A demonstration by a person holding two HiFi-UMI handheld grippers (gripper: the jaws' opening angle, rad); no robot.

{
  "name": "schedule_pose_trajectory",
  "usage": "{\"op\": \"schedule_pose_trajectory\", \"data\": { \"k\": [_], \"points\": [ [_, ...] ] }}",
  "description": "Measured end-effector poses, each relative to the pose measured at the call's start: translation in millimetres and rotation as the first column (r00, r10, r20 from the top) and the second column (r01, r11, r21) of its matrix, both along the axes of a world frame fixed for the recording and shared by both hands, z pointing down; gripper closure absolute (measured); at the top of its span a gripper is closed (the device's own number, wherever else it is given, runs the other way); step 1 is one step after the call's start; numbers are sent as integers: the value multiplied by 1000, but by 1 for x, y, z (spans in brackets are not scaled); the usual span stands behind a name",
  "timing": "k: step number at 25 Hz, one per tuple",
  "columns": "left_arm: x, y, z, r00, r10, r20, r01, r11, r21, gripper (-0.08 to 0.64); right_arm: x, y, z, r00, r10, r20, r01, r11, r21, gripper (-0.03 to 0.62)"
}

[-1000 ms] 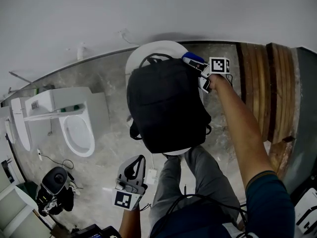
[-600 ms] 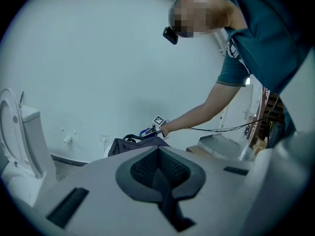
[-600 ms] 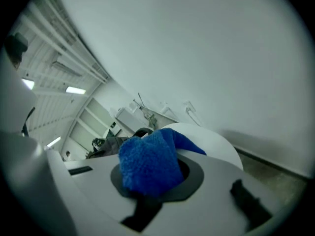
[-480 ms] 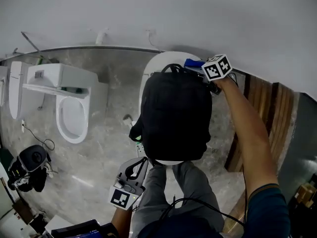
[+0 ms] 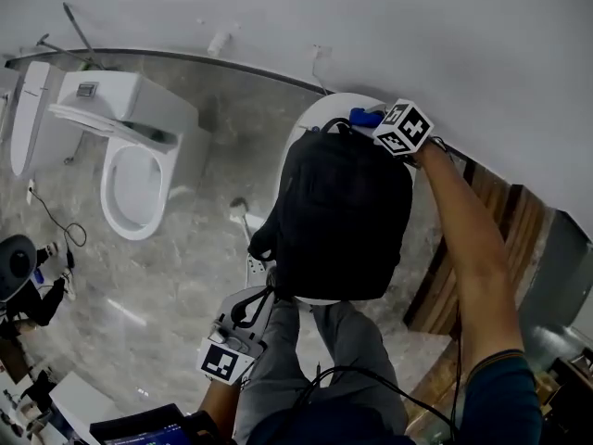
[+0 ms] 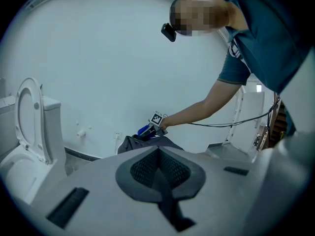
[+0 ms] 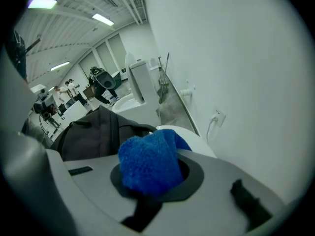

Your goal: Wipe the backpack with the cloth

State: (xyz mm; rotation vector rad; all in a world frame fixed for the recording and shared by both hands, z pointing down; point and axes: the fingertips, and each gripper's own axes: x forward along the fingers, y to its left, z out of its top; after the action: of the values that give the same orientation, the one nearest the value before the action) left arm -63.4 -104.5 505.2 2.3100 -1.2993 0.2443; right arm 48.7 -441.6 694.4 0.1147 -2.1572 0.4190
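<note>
A black backpack [image 5: 343, 216] lies on a white round seat [image 5: 315, 114] in the head view, its handle toward the wall. My right gripper [image 5: 369, 123] is at the backpack's top right corner, shut on a blue cloth [image 5: 364, 115]. In the right gripper view the cloth [image 7: 147, 163] bulges out between the jaws of the right gripper [image 7: 147, 183], with the backpack [image 7: 91, 132] just beyond. My left gripper [image 5: 248, 311] hangs below the backpack's near edge, shut and holding nothing. The left gripper view shows that left gripper [image 6: 160, 173], the backpack [image 6: 147, 142] and the cloth [image 6: 143, 130] far off.
A white toilet [image 5: 139, 179] with its lid up stands left of the backpack, and another fixture [image 5: 23, 109] is at the far left. Wooden planks [image 5: 463, 248] lie on the right. The person's legs [image 5: 320, 360] are under the seat. A cable [image 5: 56, 225] trails on the floor.
The head view has swung, so the toilet and backpack sit differently in frame. My right gripper stays with the cloth at the backpack's top corner. The left gripper stays low.
</note>
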Motion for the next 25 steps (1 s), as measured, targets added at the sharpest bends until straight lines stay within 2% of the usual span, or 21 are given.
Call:
{"op": "schedule_pose_trajectory", "data": {
  "k": [3, 5, 8, 10, 14, 19, 20, 23, 24, 25],
  "points": [
    [-9, 1, 0, 1000, -17, -7, 17, 1000, 4, 557, -19, -12, -24, 990, 79, 116, -80, 997, 8, 572],
    [-12, 2, 0, 1000, -21, -9, 21, 1000, 5, 557, -42, -7, -35, 984, 72, 161, -73, 997, -3, 572],
    [-15, 2, 1, 1000, -27, -9, 27, 1000, 6, 557, -70, 15, -12, 996, -39, 77, 38, 999, 18, 572],
    [-18, 1, 0, 999, -36, -14, 36, 999, 8, 557, -79, 24, -2, 996, -79, 31, 78, 996, 44, 572],
    [-24, 2, 0, 999, -46, -22, 46, 999, 9, 557, -101, 47, -16, 974, -228, -9, 228, 970, 87, 572],
    [-27, 2, 2, 997, -63, -36, 63, 998, 9, 557, -121, 64, 2, 910, -382, -159, 391, 920, 24, 572],
    [-27, 2, 1, 997, -67, -39, 67, 998, 11, 557, -123, 67, 3, 883, -424, -200, 435, 900, 13, 572],
    [-33, 4, 0, 996, -80, -46, 81, 997, 11, 557, -135, 80, -1, 774, -553, -308, 577, 816, -15, 572],
    [-36, 4, 0, 995, -87, -49, 87, 996, 11, 557, -141, 85, -3, 757, -576, -308, 595, 803, -38, 572],
    [-40, 5, 0, 994, -94, -52, 95, 995, 9, 557, -148, 94, -7, 760, -588, -278, 592, 802, -80, 572]
  ]
}}
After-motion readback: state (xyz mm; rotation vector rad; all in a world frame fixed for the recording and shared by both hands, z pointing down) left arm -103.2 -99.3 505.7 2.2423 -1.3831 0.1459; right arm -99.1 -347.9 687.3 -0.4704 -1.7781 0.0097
